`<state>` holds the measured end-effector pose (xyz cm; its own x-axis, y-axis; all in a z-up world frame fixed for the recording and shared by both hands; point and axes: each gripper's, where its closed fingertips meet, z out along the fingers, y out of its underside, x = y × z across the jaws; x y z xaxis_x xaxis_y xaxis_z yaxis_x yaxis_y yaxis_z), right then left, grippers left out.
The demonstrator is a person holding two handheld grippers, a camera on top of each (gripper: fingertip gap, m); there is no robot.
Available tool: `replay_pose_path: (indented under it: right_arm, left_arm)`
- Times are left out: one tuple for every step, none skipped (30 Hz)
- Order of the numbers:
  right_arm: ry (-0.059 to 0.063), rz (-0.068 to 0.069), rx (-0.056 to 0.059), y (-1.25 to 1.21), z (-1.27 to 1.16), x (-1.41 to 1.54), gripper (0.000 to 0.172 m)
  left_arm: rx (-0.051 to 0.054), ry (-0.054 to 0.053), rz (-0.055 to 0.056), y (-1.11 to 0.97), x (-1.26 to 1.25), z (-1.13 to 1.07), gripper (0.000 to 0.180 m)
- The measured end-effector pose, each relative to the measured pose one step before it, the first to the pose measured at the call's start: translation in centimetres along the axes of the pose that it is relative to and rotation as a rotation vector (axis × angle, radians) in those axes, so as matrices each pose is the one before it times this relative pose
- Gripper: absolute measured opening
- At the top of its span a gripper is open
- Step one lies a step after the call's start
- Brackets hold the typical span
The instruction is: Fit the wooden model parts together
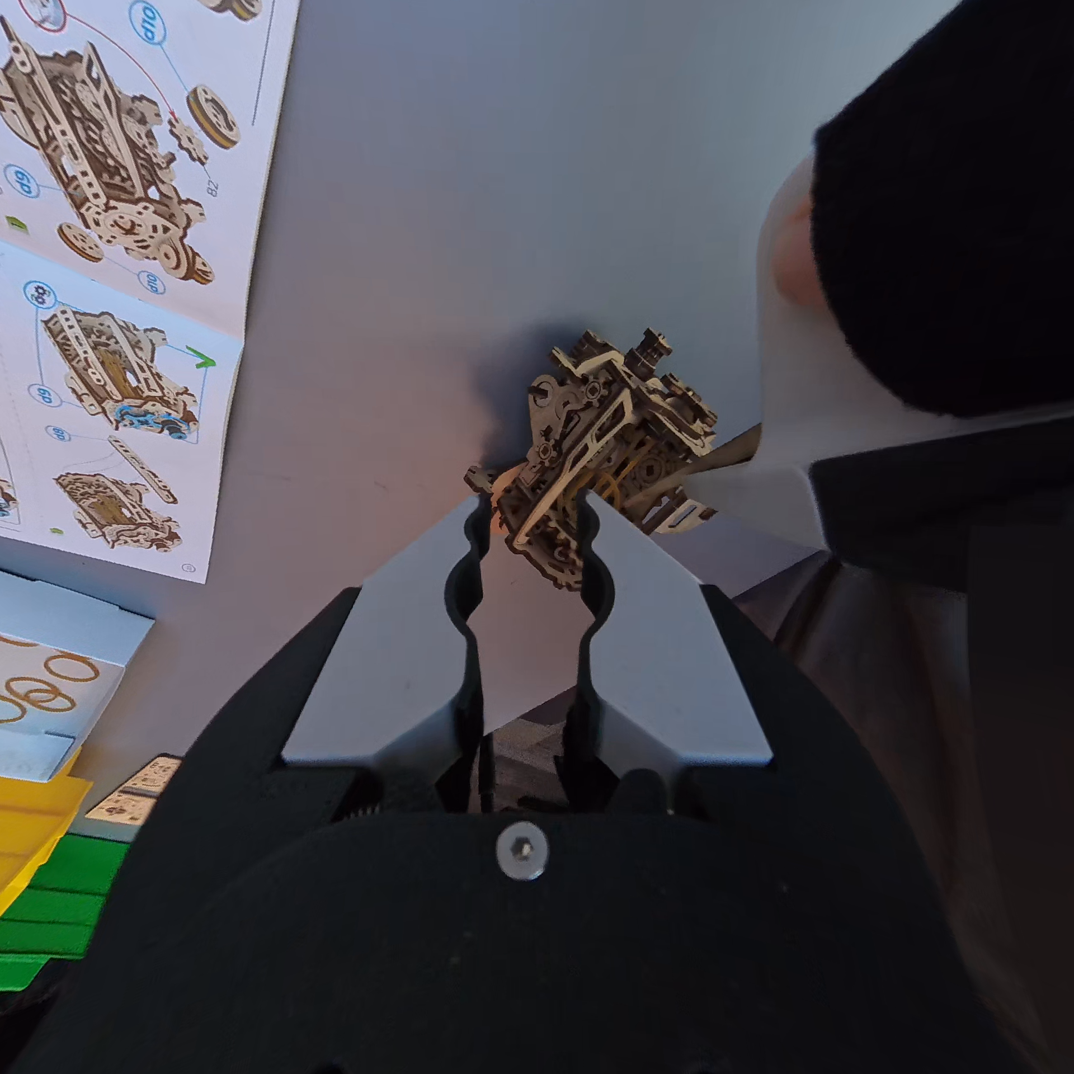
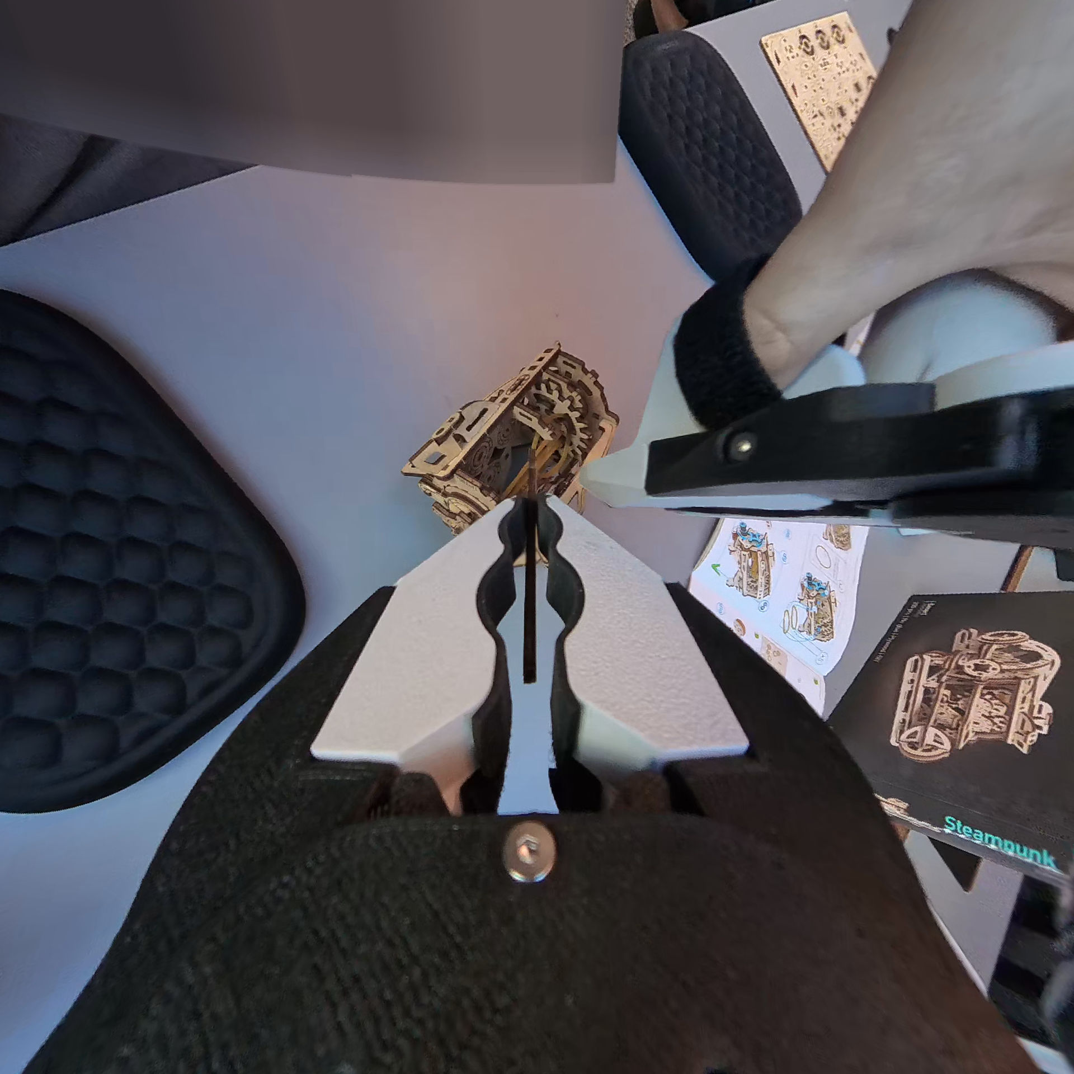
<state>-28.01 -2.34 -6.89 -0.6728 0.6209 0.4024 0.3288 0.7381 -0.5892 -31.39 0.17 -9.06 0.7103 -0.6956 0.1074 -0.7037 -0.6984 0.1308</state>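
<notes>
The wooden model, a gear block with yellow rubber bands inside, lies tilted on the pale table. My left gripper straddles its lower end. The right pad touches the wood, while the left pad stands clear of it, so the jaws are open. My right gripper is shut on a thin dark wooden stick held edge-on. The stick's tip reaches in among the rubber bands of the model. The left gripper also shows at the model's right side there.
An instruction sheet lies far left, with a box of rubber bands and yellow and green items below it. A black honeycomb cushion lies left; a black kit box and a sheet of wooden parts lie right. Spacing between my two grippers at the tips: around 5 cm.
</notes>
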Motion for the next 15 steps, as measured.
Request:
replay_pose_path:
  right_arm:
    - [0.0023, 0.0016, 0.0032, -0.059, -0.082, 0.042, 0.001]
    - [0.0063, -0.0036, 0.0044, -0.092, -0.11, 0.074, 0.001]
    - [0.007, -0.0037, 0.0076, -0.165, -0.14, 0.08, 0.001]
    - [0.013, -0.0055, 0.0113, -0.234, -0.163, 0.174, 0.001]
    - [0.0196, -0.0089, 0.0153, -0.281, -0.165, 0.268, 0.001]
    - [0.015, -0.0108, 0.0173, -0.277, -0.12, 0.206, 0.001]
    - [0.0093, -0.0075, 0.0136, -0.178, -0.013, 0.12, 0.001]
    - [0.0208, -0.006, 0.0002, 0.07, 0.112, 0.327, 0.001]
    - [0.0146, -0.0049, -0.0108, 0.271, 0.22, 0.235, 0.001]
    - [-0.0056, -0.0046, -0.0075, 0.212, 0.276, -0.11, 0.001]
    - [-0.0126, -0.0013, -0.0023, 0.123, 0.278, -0.211, 0.002]
    - [-0.0037, -0.0013, -0.006, 0.144, 0.243, -0.05, 0.002]
    - [-0.0032, -0.0037, -0.0059, 0.132, 0.205, -0.048, 0.002]
    - [-0.0009, -0.0025, -0.0031, 0.098, 0.15, -0.011, 0.002]
    - [0.011, -0.002, 0.002, 0.028, 0.071, 0.188, 0.002]
  left_arm:
    - [0.0192, 0.0087, -0.0042, -0.108, 0.158, -0.455, 0.028]
    - [0.024, 0.0071, -0.0025, -0.108, 0.107, -0.49, 0.027]
    - [0.0303, 0.0078, -0.0009, -0.133, 0.067, -0.563, 0.028]
    - [0.0409, 0.0136, -0.0013, -0.211, 0.103, -0.596, 0.028]
    - [0.0514, 0.0204, -0.0048, -0.258, 0.129, -0.62, 0.029]
    - [0.0552, 0.0242, -0.0077, -0.189, 0.087, -0.591, 0.029]
    - [0.0539, 0.029, -0.0074, -0.071, 0.017, -0.509, 0.031]
    - [0.0599, 0.0363, -0.0069, -0.039, 0.005, -0.463, 0.036]
    - [0.0703, 0.044, -0.0069, -0.017, -0.016, -0.422, 0.039]
    - [0.0752, 0.0519, -0.0078, 0.044, -0.053, -0.383, 0.039]
    - [0.0776, 0.0571, -0.0089, 0.114, -0.124, -0.366, 0.041]
    - [0.0777, 0.0585, -0.0067, 0.172, -0.243, -0.332, 0.046]
    - [0.0681, 0.0575, -0.0014, 0.332, -0.338, -0.307, 0.05]
    - [0.0558, 0.0496, 0.0072, 0.489, -0.464, -0.216, 0.053]
    - [0.0482, 0.0457, 0.0201, 0.572, -0.432, -0.096, 0.057]
